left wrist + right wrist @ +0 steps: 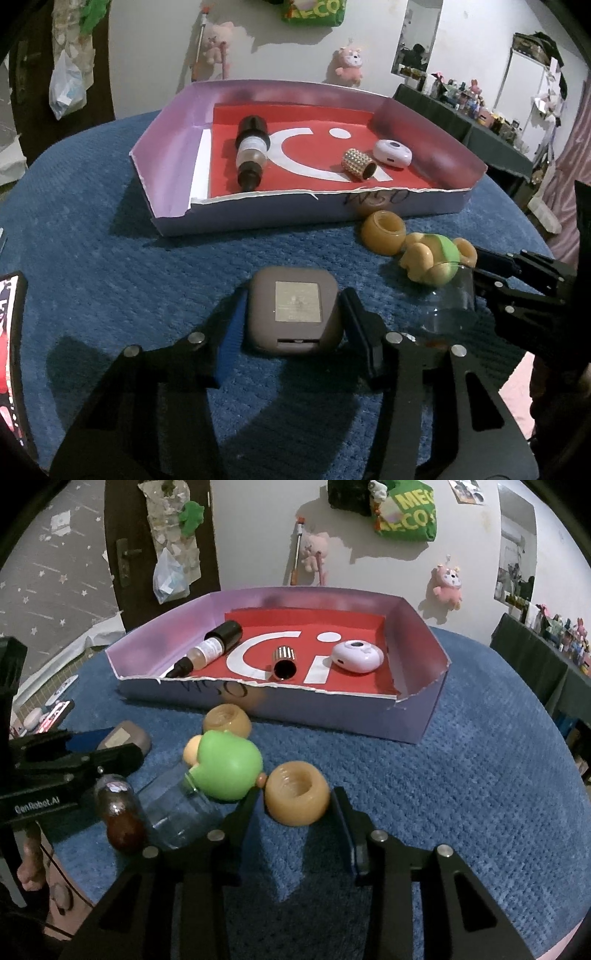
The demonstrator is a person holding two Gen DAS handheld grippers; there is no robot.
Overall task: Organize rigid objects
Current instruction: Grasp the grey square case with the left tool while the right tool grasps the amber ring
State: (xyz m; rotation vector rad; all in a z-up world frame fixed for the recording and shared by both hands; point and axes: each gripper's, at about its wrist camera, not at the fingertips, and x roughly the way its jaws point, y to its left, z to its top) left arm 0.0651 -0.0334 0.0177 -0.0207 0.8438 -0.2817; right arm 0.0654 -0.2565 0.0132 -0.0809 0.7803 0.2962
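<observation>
A shallow lilac box (173, 223) with a red floor sits on the blue cloth; it holds a dark-capped bottle (252, 151), a studded gold tube (359, 165) and a white round case (392, 153). My left gripper (293, 317) is closed around a grey square case (293, 308) resting on the cloth. My right gripper (295, 805) is open, its fingers on either side of a tan ring (297, 797) that belongs to a green and tan toy (225, 764). The box (332, 716) lies beyond it.
A clear jar (177, 812) with a brown lid (120, 814) lies on its side left of the toy. A second tan ring (227, 720) sits by the box wall. A phone (13, 347) lies at the left edge of the round table.
</observation>
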